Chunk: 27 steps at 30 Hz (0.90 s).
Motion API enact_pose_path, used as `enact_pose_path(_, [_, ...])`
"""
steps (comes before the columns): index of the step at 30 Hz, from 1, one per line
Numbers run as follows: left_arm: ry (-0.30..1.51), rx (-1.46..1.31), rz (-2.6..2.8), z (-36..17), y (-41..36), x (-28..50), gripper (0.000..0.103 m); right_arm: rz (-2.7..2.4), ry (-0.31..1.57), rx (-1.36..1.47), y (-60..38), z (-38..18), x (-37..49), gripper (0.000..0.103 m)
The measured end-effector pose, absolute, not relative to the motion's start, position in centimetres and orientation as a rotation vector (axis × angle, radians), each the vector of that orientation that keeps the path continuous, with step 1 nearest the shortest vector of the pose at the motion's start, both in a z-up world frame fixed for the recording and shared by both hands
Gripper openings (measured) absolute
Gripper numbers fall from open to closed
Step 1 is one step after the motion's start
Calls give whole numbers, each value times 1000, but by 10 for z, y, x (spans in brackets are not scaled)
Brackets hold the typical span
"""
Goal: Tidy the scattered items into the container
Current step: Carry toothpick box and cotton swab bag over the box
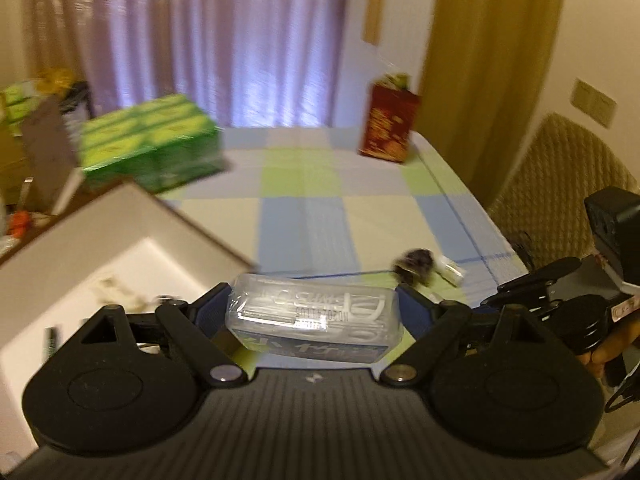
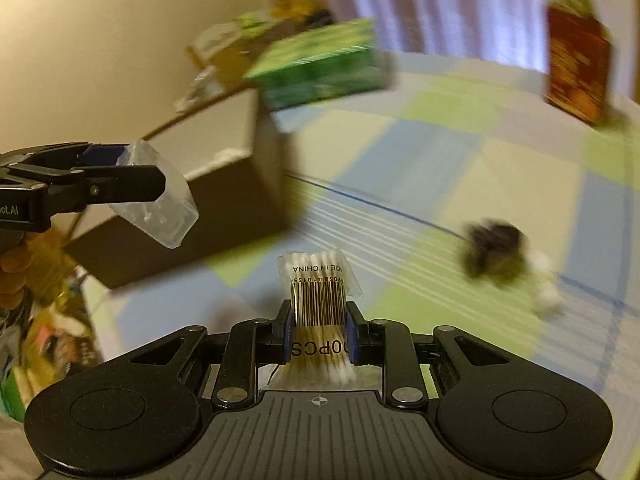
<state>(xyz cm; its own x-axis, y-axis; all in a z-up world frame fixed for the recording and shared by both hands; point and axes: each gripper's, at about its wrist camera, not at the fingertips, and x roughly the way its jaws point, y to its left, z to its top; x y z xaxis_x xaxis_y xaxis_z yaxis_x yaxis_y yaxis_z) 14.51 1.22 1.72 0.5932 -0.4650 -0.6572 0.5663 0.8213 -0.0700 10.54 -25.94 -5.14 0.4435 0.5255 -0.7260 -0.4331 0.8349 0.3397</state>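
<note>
Left gripper [image 1: 314, 312] – clear plastic case [image 1: 316, 314] clamped | right gripper [image 2: 318, 336] – cotton swab pack [image 2: 318, 294] clamped | cardboard box [image 1: 132, 220] beside; dark clump [image 2: 494, 250] ahead on checked cloth [image 1: 360, 208]

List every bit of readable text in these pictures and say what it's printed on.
"DE IN CHINA", start cut off: cotton swab pack, above its barcode.
"0PCS": same pack, between the right gripper fingers.
"ot.AI", start cut off: left gripper body.
Barcode digits: only partly legible.
Clear plastic box lettering, red box, green carton: too blurred.
</note>
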Motion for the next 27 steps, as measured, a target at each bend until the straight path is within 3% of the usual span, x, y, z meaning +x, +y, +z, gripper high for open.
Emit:
enact_pose_path(12, [673,188,-323,42,140,176,85,766,808,12,-134,-18,164,28])
enact_pose_path(27, [800,290,-290,-7,219,264,85,771,881,-78,-31,-40,242,28])
